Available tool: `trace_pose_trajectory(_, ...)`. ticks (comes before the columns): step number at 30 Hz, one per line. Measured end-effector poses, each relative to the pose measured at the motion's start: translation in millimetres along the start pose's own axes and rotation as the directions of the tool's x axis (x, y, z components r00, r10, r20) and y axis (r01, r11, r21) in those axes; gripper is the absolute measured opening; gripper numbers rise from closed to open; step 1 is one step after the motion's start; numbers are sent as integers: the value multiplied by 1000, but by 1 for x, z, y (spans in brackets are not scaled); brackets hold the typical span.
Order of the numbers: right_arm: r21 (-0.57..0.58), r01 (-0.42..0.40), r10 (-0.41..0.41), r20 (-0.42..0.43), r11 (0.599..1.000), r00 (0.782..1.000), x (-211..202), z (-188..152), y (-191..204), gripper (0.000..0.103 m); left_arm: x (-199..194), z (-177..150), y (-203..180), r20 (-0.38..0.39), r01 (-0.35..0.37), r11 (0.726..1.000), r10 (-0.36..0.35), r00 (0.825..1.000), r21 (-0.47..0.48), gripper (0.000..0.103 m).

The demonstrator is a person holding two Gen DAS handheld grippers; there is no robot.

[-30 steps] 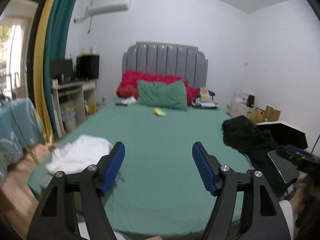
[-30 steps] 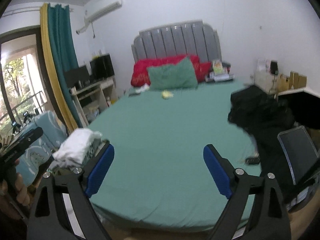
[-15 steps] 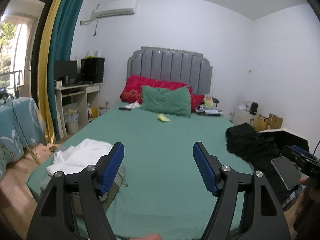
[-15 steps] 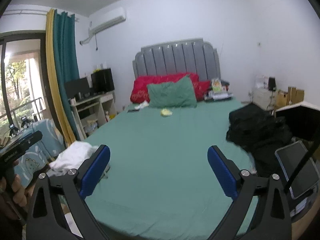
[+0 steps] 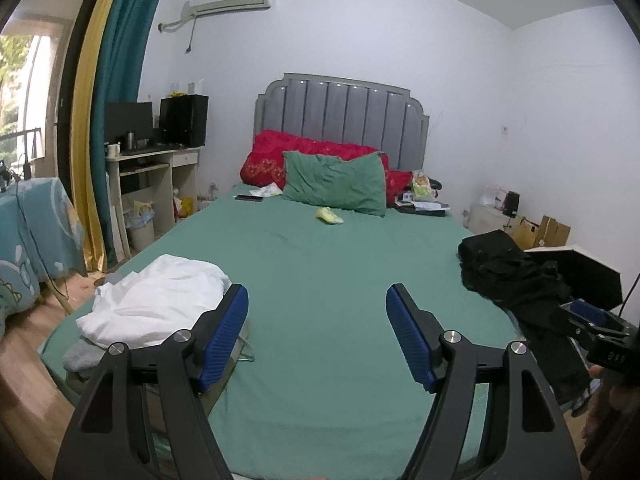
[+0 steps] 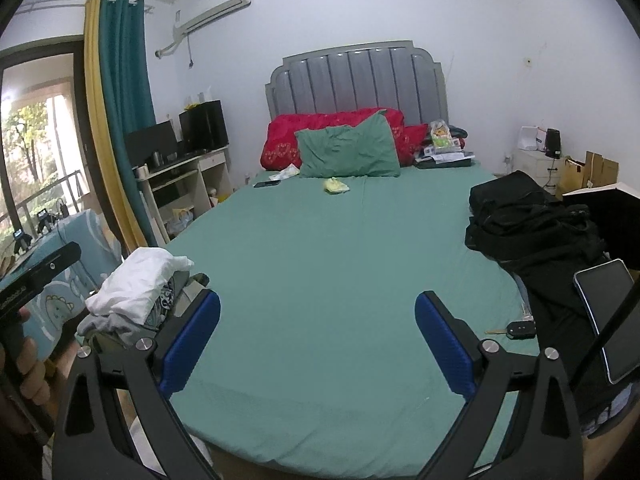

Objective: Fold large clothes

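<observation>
A pile of black clothes (image 5: 516, 280) (image 6: 532, 220) lies on the right side of a bed with a green sheet (image 5: 332, 280) (image 6: 340, 248). A heap of folded white and grey clothes (image 5: 156, 304) (image 6: 136, 288) sits at the bed's near left corner. My left gripper (image 5: 316, 312) stands open over the foot of the bed, nothing between its blue pads. My right gripper (image 6: 318, 324) is likewise open and empty, facing the same bare stretch of sheet. Neither touches any garment.
A green pillow (image 5: 336, 188) and red bedding (image 5: 272, 160) lean on the grey headboard. A phone (image 6: 267, 184) and a yellow item (image 6: 336, 186) lie near them. A car key (image 6: 516, 330) and a tablet (image 6: 608, 320) sit at the right. A desk (image 5: 152, 176) stands left.
Both grippers have sunk lower and tipped up a little, so the headboard and walls fill more of each view. Their jaws stay as wide as before.
</observation>
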State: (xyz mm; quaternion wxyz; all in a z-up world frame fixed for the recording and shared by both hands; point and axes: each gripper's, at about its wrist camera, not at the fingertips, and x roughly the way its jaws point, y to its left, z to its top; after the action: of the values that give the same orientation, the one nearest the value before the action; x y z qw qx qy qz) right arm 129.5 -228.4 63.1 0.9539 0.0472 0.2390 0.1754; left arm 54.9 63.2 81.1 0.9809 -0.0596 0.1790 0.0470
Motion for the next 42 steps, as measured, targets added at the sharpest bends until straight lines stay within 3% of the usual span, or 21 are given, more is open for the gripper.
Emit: trace_pose_trajectory(42,-8,1,-1,-2,1000,1000,1,7,12,97,-3,-4,7,4,16,1000,-16,1000,6,75)
